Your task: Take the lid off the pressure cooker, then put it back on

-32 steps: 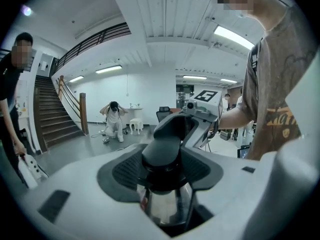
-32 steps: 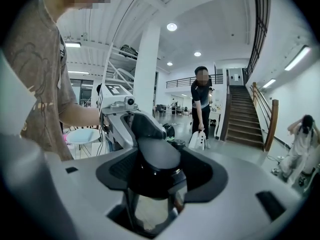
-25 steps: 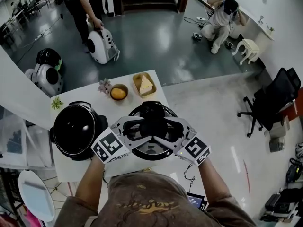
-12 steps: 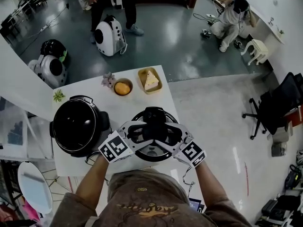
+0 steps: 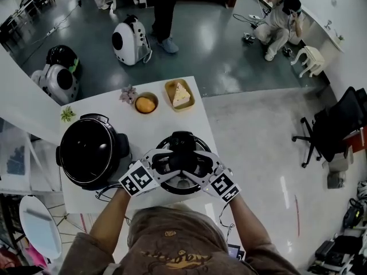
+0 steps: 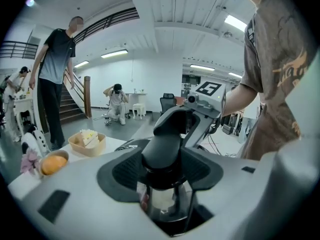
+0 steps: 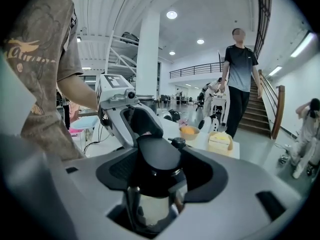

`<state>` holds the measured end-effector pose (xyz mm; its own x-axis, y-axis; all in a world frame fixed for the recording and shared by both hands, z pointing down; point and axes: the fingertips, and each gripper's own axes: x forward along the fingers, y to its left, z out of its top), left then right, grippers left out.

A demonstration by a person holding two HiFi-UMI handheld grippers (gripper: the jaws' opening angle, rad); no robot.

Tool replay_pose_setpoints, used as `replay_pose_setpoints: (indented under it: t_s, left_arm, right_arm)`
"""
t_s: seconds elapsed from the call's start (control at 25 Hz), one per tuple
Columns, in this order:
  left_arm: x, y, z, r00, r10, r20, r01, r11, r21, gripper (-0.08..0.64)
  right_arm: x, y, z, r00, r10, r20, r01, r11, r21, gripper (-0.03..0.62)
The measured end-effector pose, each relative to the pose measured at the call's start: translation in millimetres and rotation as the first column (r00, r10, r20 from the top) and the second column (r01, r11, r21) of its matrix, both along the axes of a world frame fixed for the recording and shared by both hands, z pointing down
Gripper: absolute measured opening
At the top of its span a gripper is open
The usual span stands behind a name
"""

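The open pressure cooker (image 5: 89, 150), black inside, stands at the table's left. Its round lid (image 5: 182, 186), metal-rimmed with a black handle (image 5: 182, 148), hangs over the right half of the white table (image 5: 157, 128). My left gripper (image 5: 171, 161) and right gripper (image 5: 196, 161) clamp that handle from opposite sides. In the left gripper view the handle (image 6: 167, 144) sits between the dark pads of my left gripper (image 6: 162, 166). The right gripper view shows the same handle (image 7: 155, 156) inside my right gripper (image 7: 157, 169). What lies under the lid is hidden.
A bowl with an orange fruit (image 5: 145, 103) and a tray with a cake slice (image 5: 180, 94) sit at the table's far edge, with small plants (image 5: 127, 94) beside them. A person (image 6: 55, 74) stands beyond the table; another crouches (image 5: 278, 22) far right. An office chair (image 5: 332, 125) stands right.
Both grippers have sunk together with the lid, closer to the table. The grip on the handle is unchanged. The standing person beyond the table has walked across.
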<state>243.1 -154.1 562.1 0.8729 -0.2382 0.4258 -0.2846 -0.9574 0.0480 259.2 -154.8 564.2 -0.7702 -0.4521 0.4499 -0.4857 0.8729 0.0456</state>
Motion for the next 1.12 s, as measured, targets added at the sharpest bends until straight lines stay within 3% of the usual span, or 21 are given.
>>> replay_pose_setpoints:
  t_s: [0.36, 0.44, 0.56, 0.84, 1.12]
  left_arm:
    - [1, 0, 14, 0.999, -0.015, 0.035, 0.013, 0.999, 0.052, 0.235]
    - [6, 0, 13, 0.999, -0.028, 0.032, 0.025, 0.997, 0.074, 0.143]
    - [17, -2, 5, 0.997, -0.063, -0.051, 0.066, 0.996, 0.056, 0.094]
    - [15, -10, -6, 0.987, -0.120, -0.110, 0.126, 0.991, 0.045, 0.092]
    - [3, -22, -45, 0.973, -0.167, -0.157, 0.181, 0.980, 0.079, 0.144]
  right_arm:
    - [2, -5, 18, 0.999, 0.037, 0.015, -0.037, 0.999, -0.013, 0.277]
    - [4, -10, 20, 0.998, 0.057, 0.015, -0.057, 0.998, -0.010, 0.270]
    - [-1, -9, 28, 0.999, 0.047, 0.006, -0.047, 0.999, -0.004, 0.264]
    - [-9, 1, 44, 0.999, 0.047, 0.016, -0.047, 0.999, -0.021, 0.261]
    - [11, -18, -2, 0.983, 0.137, 0.123, -0.137, 0.991, -0.006, 0.270]
